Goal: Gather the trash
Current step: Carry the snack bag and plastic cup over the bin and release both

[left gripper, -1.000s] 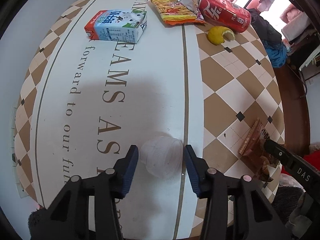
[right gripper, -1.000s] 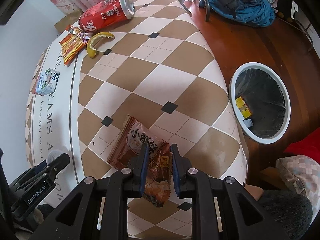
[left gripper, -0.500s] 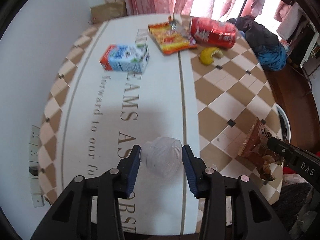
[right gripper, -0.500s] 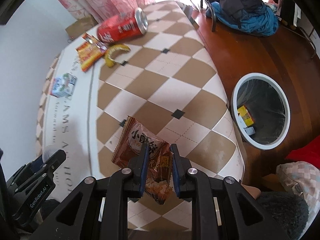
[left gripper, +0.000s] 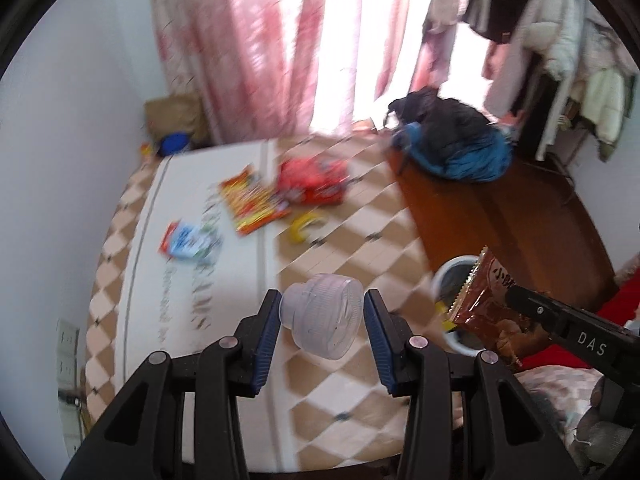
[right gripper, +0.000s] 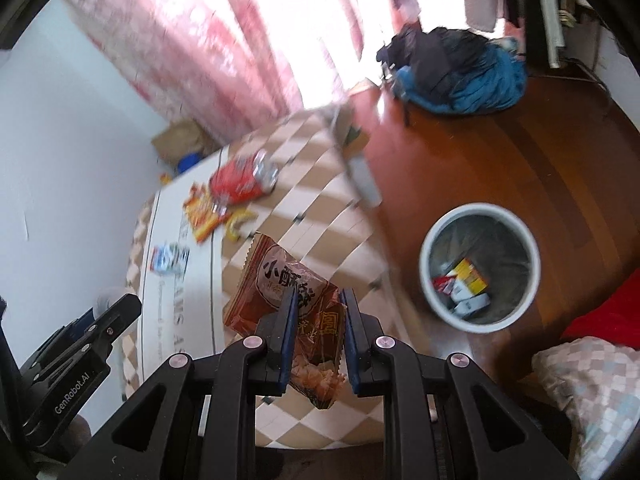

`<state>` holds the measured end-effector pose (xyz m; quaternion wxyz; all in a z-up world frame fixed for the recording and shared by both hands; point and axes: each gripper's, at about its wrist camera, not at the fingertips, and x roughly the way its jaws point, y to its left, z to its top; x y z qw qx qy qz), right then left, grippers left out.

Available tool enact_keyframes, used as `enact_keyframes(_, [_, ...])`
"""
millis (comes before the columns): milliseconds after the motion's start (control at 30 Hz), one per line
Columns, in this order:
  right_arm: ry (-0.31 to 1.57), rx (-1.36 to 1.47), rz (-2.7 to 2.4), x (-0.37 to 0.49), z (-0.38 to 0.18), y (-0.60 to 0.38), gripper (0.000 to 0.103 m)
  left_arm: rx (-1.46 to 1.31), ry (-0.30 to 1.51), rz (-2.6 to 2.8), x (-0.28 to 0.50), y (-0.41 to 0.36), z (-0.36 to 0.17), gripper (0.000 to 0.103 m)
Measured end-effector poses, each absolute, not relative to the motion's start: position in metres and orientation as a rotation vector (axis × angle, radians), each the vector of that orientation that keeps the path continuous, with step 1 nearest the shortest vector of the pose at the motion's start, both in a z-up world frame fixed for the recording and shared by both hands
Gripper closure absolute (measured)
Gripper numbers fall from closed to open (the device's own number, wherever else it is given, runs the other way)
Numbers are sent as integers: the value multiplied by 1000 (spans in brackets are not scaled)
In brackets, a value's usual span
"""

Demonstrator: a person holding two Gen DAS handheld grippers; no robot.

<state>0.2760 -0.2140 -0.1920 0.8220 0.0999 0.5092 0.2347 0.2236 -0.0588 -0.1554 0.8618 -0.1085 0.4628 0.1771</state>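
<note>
My left gripper [left gripper: 322,312] is shut on a clear plastic cup [left gripper: 323,320], held on its side well above the table [left gripper: 348,400]. My right gripper [right gripper: 318,312] is shut on a brown snack bag [right gripper: 280,280], also lifted off the table; the same bag [left gripper: 486,300] shows at the right of the left wrist view. A white trash bin [right gripper: 480,266] stands on the wooden floor to the right of the table, with several small cartons inside. On the far part of the table lie a red can [right gripper: 244,180], an orange wrapper [right gripper: 202,212], a banana peel [right gripper: 238,224] and a milk carton [right gripper: 170,258].
Pink curtains [left gripper: 256,48] hang behind the table. A heap of dark and blue clothes [right gripper: 460,76] lies on the floor beyond the bin. A checked cushion [right gripper: 592,388] and red fabric [right gripper: 604,312] are at the near right. A white wall [left gripper: 60,120] runs along the left.
Both grippers have risen high above the table with the cup and the snack bag, and both views have swung up and towards the bin. The table items stayed put.
</note>
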Motion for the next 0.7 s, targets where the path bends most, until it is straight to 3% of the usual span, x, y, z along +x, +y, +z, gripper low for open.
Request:
enact_keyframes(300, [1045, 292, 342, 319, -192, -329, 81, -163, 959, 190, 304, -154, -148, 65])
enact_keyframes(700, [1275, 376, 156, 402, -347, -431, 81, -161, 1206, 41, 425, -241, -271, 65])
